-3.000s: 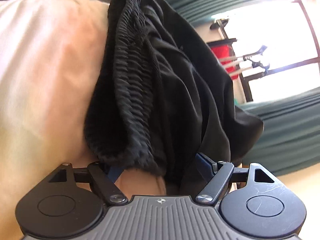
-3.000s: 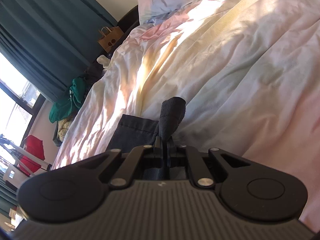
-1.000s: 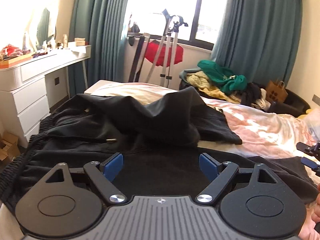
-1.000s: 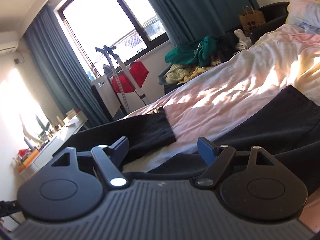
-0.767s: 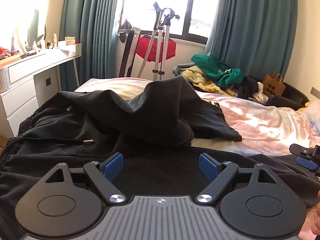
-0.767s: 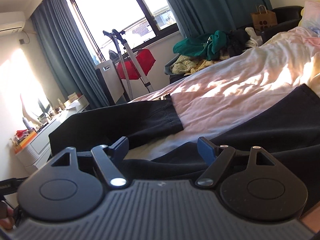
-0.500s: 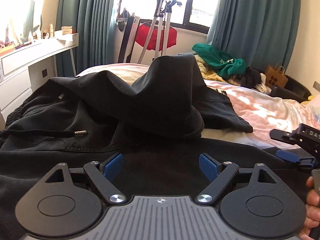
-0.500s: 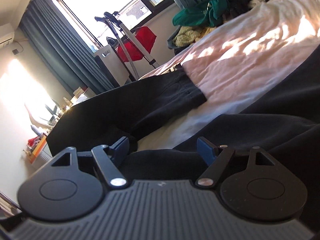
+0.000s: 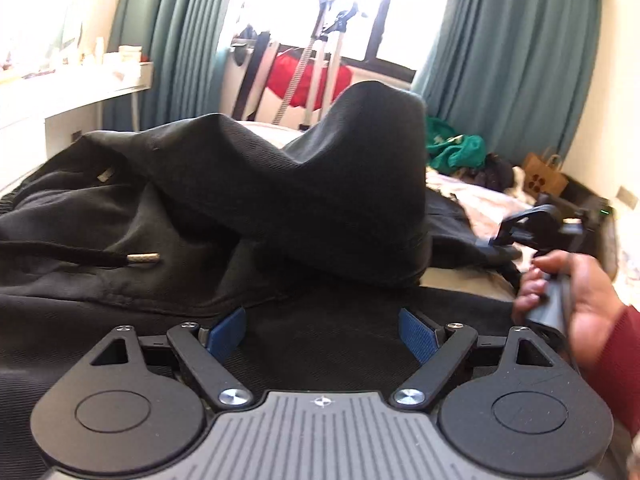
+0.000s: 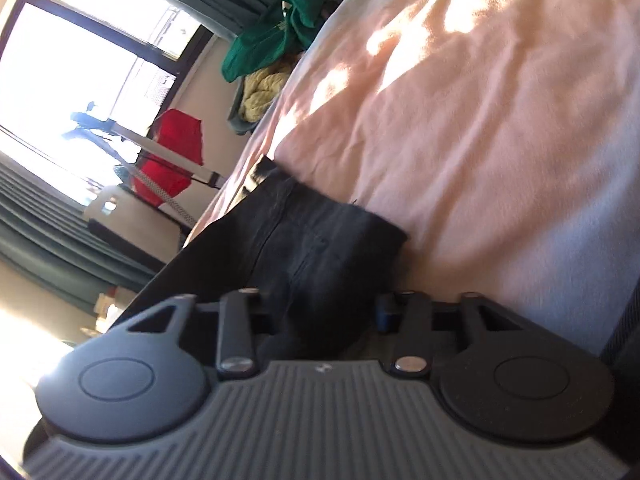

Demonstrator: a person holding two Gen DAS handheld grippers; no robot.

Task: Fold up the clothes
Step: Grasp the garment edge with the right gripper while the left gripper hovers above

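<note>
We're early on: the black trousers (image 9: 280, 184) lie rumpled and unfolded on the bed (image 10: 500, 120), our left gripper (image 9: 322, 334) gaping above them, our right gripper (image 10: 332, 312) just clamping a hem.

We're in a home bedroom: a bed with a rumpled pink sheet (image 10: 480, 128) fills the right wrist view, sunlight falling across it. Teal curtains (image 9: 512, 64) frame a bright window (image 9: 304, 4). A white dresser (image 9: 72, 96) cluttered with small items lines the left wall. Green and yellow laundry (image 10: 272, 52) is piled by the wall, beside a brown paper bag (image 9: 544, 178).
</note>
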